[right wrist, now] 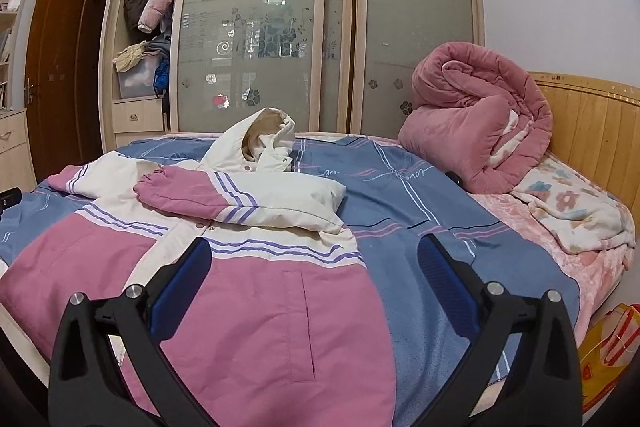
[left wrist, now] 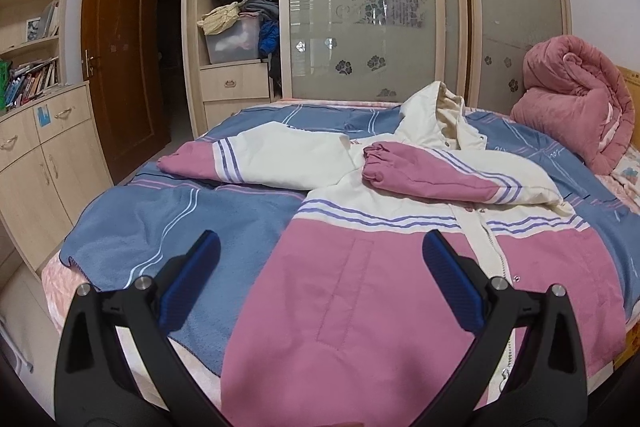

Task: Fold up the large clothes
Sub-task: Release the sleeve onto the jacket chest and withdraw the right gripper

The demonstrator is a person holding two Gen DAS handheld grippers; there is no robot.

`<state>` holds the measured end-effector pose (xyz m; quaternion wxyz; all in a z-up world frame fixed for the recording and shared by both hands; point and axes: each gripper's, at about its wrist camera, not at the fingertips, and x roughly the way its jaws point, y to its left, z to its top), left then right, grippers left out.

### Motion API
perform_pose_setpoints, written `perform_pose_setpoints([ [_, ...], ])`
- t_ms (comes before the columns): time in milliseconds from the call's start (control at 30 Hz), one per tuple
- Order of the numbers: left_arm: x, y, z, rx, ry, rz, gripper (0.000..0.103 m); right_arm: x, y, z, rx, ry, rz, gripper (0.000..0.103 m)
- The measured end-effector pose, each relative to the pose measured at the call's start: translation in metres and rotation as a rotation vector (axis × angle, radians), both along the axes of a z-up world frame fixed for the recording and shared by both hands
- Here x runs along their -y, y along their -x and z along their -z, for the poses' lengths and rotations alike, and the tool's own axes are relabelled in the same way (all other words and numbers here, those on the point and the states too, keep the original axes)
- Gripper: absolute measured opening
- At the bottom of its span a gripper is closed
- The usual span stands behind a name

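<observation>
A pink and white hooded jacket [left wrist: 360,287] lies front up on a blue striped bedsheet [left wrist: 180,219]. Its right sleeve [left wrist: 436,175] is folded across the chest; its left sleeve [left wrist: 256,159] stretches out to the left. The hood [left wrist: 436,115] stands at the far end. My left gripper [left wrist: 322,255] is open and empty above the jacket's lower left hem. In the right wrist view the jacket [right wrist: 256,307] fills the near left, with the folded sleeve [right wrist: 224,199] and hood [right wrist: 260,139] beyond. My right gripper [right wrist: 314,259] is open and empty above the jacket's lower right edge.
A rolled pink quilt [right wrist: 472,119] and a flowered blanket [right wrist: 572,211] lie by the wooden headboard [right wrist: 592,115]. A wardrobe with frosted sliding doors [left wrist: 360,7] stands behind the bed. A low cabinet [left wrist: 44,155] and brown door [left wrist: 120,67] are at left. A yellow bag [right wrist: 608,355] sits on the floor.
</observation>
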<state>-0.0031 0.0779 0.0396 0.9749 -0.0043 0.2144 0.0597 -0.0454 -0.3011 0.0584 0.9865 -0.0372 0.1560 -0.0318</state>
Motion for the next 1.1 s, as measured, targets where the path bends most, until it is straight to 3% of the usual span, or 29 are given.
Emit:
perform_pose_setpoints([
  [367, -0.013, 0.042, -0.029, 0.023, -0.008, -0.015, 0.101, -0.003, 0.019, -0.027, 0.012, 0.001, 0.006, 0.102],
  [600, -0.033, 0.082, -0.063, 0.046, 0.071, 0.01, 0.101, -0.003, 0.058, -0.059, 0.079, -0.012, -0.008, 0.102],
  [767, -0.057, 0.062, -0.042, -0.011, 0.156, -0.029, 0.101, -0.001, 0.053, -0.045, 0.072, -0.029, -0.034, 0.102],
  [933, -0.072, 0.028, -0.002, -0.039, 0.16, -0.024, 0.101, -0.004, 0.04, -0.011, 0.106, 0.005, -0.059, 0.102],
  [1067, -0.118, -0.012, 0.021, -0.124, 0.407, -0.005, 0.101, -0.009, 0.017, -0.013, 0.11, -0.016, -0.118, 0.102],
  [1100, -0.137, -0.026, 0.024, -0.134, 0.501, -0.002, 0.101, -0.012, 0.007, -0.021, 0.116, -0.024, -0.144, 0.102],
])
